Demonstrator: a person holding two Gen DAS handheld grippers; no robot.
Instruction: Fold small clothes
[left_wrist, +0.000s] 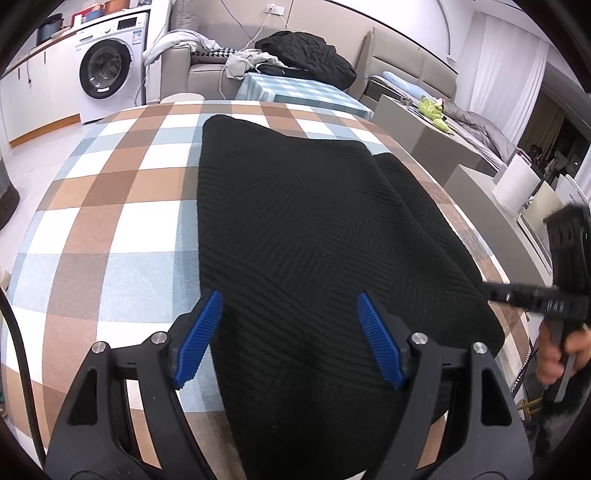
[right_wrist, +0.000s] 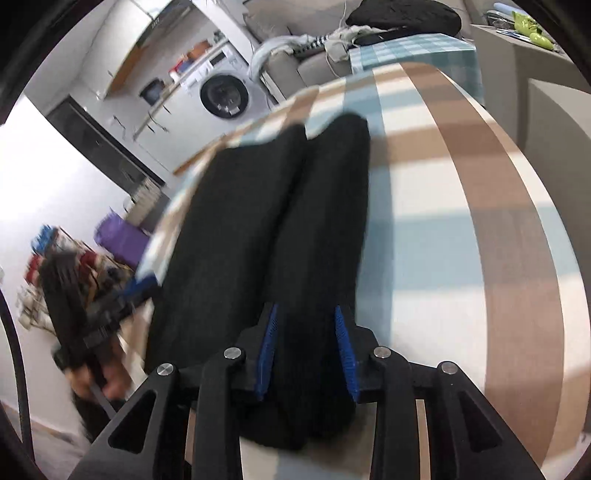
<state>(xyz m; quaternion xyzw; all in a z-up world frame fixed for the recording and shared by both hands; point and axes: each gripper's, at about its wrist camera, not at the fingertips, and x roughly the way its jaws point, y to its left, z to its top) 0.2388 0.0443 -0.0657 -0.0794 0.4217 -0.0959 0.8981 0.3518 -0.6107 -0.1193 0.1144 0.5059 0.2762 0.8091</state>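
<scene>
Bare checked tablecloth (left_wrist: 110, 206) to the left of the black knit garment (left_wrist: 295, 229) and beyond its far edge; open passage there. Garment itself flat, low, no bar to a pass overhead. Left gripper (left_wrist: 288, 332) wide apart over the near hem. Right gripper (right_wrist: 306, 354) at the garment's right edge, cloth between its pads, blocking that side. Blue-checked second table (left_wrist: 299, 92) close behind the far edge.

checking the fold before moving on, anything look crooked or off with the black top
The black top lies askew on the checked cloth, its right side doubled into an uneven lengthwise ridge. Nothing looks spilled or damaged.
</scene>
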